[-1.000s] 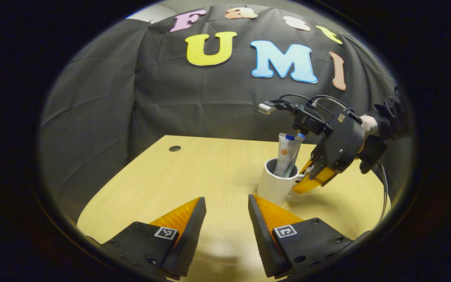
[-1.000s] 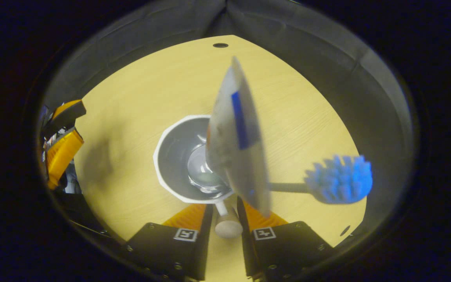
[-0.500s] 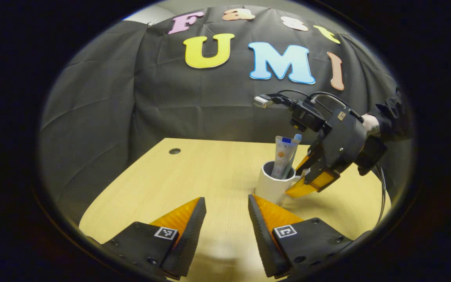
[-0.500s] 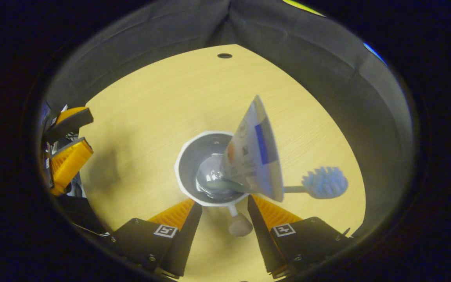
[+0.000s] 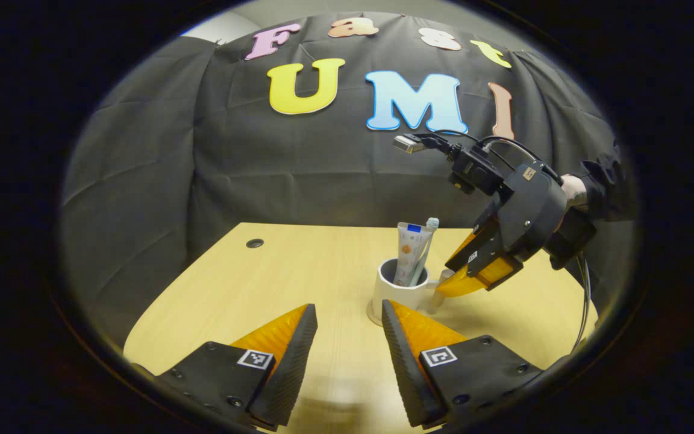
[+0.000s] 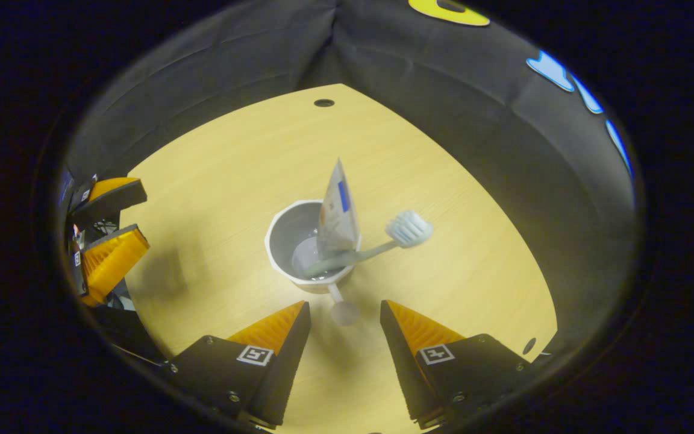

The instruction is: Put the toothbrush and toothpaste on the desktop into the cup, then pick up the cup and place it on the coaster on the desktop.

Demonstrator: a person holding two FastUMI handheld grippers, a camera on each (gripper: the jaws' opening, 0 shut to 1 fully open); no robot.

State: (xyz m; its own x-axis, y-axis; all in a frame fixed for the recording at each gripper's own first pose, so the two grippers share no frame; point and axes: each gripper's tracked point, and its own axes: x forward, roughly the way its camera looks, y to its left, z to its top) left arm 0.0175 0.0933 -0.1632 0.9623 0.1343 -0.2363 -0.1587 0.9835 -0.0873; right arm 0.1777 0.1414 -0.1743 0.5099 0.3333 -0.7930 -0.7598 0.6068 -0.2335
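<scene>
Cup (image 6: 308, 244) is seen standing upright on the desk (image 6: 214, 181), with the toothpaste (image 6: 337, 214) and toothbrush (image 6: 371, 244) already inside it. In the left gripper view the cup (image 5: 396, 295) appears to sit on a pale disc at its base, probably the coaster (image 5: 373, 316), though that cannot be confirmed. In the right gripper view the coaster cannot be made out.

The right gripper (image 6: 345, 319) is held open, its 2 fingers spread and apart from the cup; the handle (image 6: 341, 306) lies between and just beyond the fingertips, untouched. In the left gripper view the right gripper (image 5: 452, 288) is seen beside the handle, tilted down toward it. The left gripper (image 5: 349, 313) is also open, holds nothing, and hangs near the cup's base.

Risks are judged as follows. A finger could catch the handle if the right gripper is drawn away sideways, and the cup could be turned or dragged off its spot. The 2 tall items lean on the rim and rise well above it, so the load is top-heavy; a knock to the cup or to the brush head could tip it. The left fingertip nearest the base could also nudge it.

The toothbrush's long axis runs steeply upward, bristles uppermost, leaning over the rim on the side near the handle. The toothpaste stands near upright, crimped end up and cap end down.
</scene>
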